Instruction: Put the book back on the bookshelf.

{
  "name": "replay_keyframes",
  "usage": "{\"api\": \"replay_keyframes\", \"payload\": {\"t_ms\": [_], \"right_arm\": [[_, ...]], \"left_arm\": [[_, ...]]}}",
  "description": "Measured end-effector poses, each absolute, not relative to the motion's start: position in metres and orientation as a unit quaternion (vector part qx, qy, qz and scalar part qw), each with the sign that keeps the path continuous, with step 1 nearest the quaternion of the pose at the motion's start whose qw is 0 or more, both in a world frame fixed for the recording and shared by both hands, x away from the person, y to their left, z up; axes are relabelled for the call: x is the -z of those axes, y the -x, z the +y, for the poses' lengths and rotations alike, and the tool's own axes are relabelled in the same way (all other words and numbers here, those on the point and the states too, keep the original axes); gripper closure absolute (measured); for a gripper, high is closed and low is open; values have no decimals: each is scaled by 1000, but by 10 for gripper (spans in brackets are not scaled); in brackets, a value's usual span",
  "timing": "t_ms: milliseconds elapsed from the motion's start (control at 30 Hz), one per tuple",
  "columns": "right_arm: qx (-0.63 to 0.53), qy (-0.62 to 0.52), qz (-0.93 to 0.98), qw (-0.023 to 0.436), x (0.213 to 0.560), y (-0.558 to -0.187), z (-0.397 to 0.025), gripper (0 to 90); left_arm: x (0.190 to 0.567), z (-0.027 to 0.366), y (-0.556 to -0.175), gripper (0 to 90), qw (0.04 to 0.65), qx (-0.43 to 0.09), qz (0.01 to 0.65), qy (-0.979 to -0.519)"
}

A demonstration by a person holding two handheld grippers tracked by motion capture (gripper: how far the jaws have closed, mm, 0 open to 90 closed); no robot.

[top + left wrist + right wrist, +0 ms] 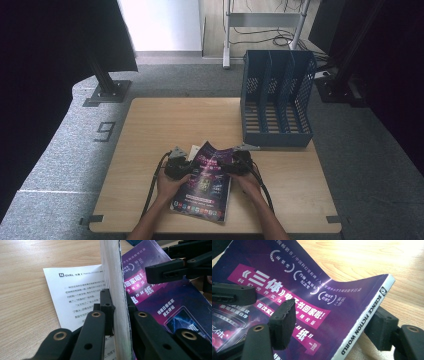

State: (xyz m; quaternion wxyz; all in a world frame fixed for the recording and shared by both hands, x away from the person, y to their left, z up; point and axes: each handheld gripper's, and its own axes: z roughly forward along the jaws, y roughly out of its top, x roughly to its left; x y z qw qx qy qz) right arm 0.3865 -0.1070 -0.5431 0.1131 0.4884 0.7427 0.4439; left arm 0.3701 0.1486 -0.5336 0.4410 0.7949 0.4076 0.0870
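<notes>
I hold the magazine (pixel 204 182) between both grippers near the front edge of the table (pixel 150 130), its near end resting on the wood and its far end lifted and curling. My left gripper (pixel 120 312) is pinched tight on the page edge: in the left gripper view the pale, slightly rough block of pages stands upright between the two black jaws, pads pressed flat to either side. My right gripper (pixel 334 322) straddles the spine side; one ribbed pad sits over the glossy purple cover, the other under the white spine strip, and I judge it clamped on the magazine, though the top pad's contact is hard to confirm from this angle.

The magazine's long axis runs away from me toward the back of the table, tilted a little to the right. The blue file rack (pixel 276 97) stands beyond it to the right, well apart, its upright slots open to the top and front. My right gripper is the nearer one to it, so any lift into a slot would lead from that side.

The cover is slick, thin and flexible, bowing where unsupported. A loose printed sheet (pixel 75 292) lies flat on the table under the left side. The rack is rigid perforated plastic.
</notes>
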Motion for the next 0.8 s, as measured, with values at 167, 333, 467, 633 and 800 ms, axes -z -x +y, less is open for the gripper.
{"api": "replay_keyframes", "payload": {"t_ms": [167,333,467,633,800], "right_arm": [[-445,-491,740,115,545,-388,-109,359],[-446,-496,739,97,548,-389,-109,398],[-447,-502,735,94,548,-391,-111,481],[-440,-496,742,104,549,-391,-114,570],[-448,-491,740,102,546,-389,-116,621]], "left_arm": [[533,149,-370,843,443,-87,407,-794],[533,148,-369,844,443,-88,406,-794],[533,148,-369,845,444,-90,405,-794],[531,148,-368,845,446,-93,402,-794],[529,148,-367,844,449,-92,399,-794]]}}
